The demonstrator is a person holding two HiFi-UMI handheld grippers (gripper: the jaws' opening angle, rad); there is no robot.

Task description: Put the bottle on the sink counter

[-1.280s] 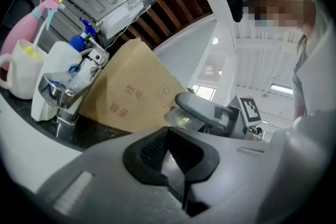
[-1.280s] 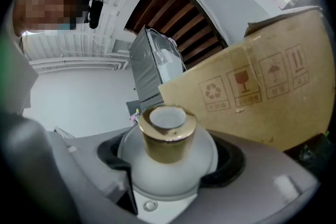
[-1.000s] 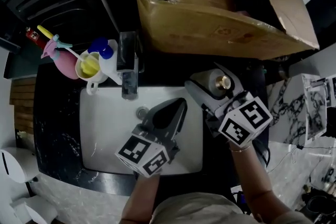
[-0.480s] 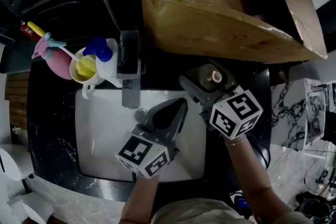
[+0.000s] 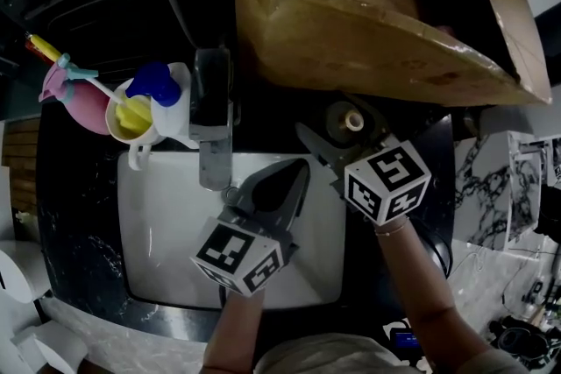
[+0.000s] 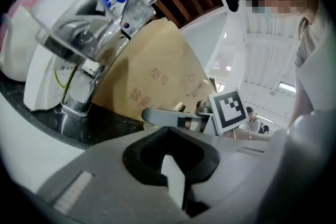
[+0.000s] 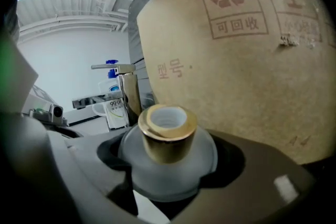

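The right gripper (image 7: 170, 186) has its jaws closed round the shoulder of the bottle (image 7: 168, 139), which stands upright between them with its neck pointing up. The left gripper (image 6: 173, 176) has its jaws pressed together on nothing and hangs over the white sink (image 5: 166, 223). The head view places the bottle above the dark table (image 5: 83, 197) behind the sink's right corner, right of the faucet (image 5: 210, 127) and close under the tilted cardboard box (image 5: 368, 22). Whether its base already rests there is hidden. To set it down well, I judge it should go straight down with the bottle kept level, the jaws opening only once the base sits flat. They should then back away toward the person so neither jaw brushes it nor bumps the box. The bottle is squat and rounded, of frosted, milky material, with a broad shiny gold collar. Its mouth is open and pale inside, with no cap visible.
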